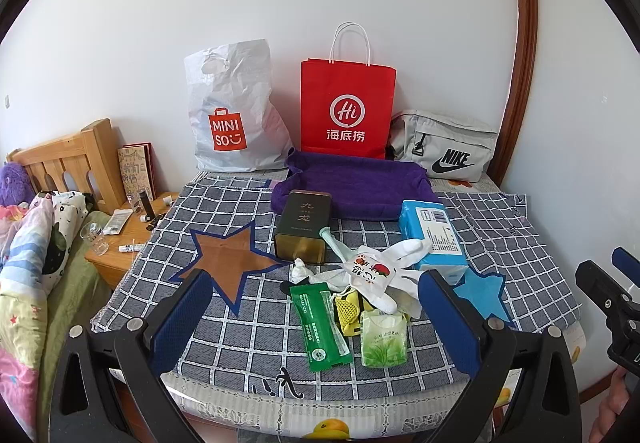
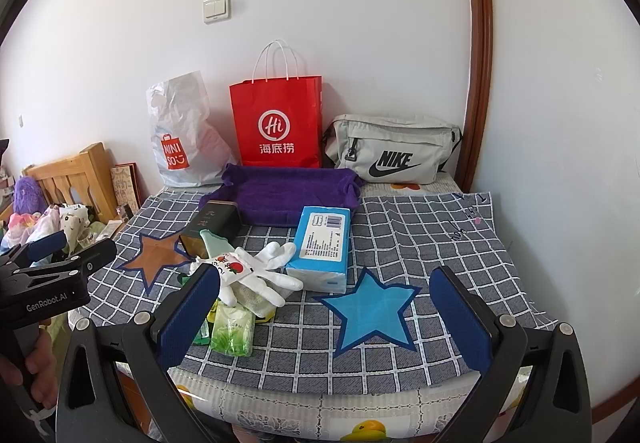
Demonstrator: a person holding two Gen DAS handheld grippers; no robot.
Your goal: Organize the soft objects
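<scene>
A pile of small things lies on the checked cloth: white gloves [image 1: 400,255] [image 2: 264,267], a green sachet [image 1: 320,327], a green tissue pack [image 1: 382,339] [image 2: 234,329], a yellow mesh piece [image 1: 348,309]. A blue tissue pack [image 1: 434,235] [image 2: 324,247], a dark tin [image 1: 304,227] [image 2: 216,227] and a folded purple towel [image 1: 356,183] [image 2: 288,191] lie behind. My left gripper [image 1: 316,323] is open, just in front of the pile. My right gripper [image 2: 324,323] is open and empty above a blue star patch [image 2: 370,311].
A white Miniso bag [image 1: 232,111] [image 2: 180,139], a red paper bag [image 1: 346,111] [image 2: 276,123] and a grey Nike pouch [image 1: 444,147] [image 2: 394,153] stand against the wall. A brown star patch [image 1: 228,263] lies left. A nightstand [image 1: 120,243] and bed are at the left.
</scene>
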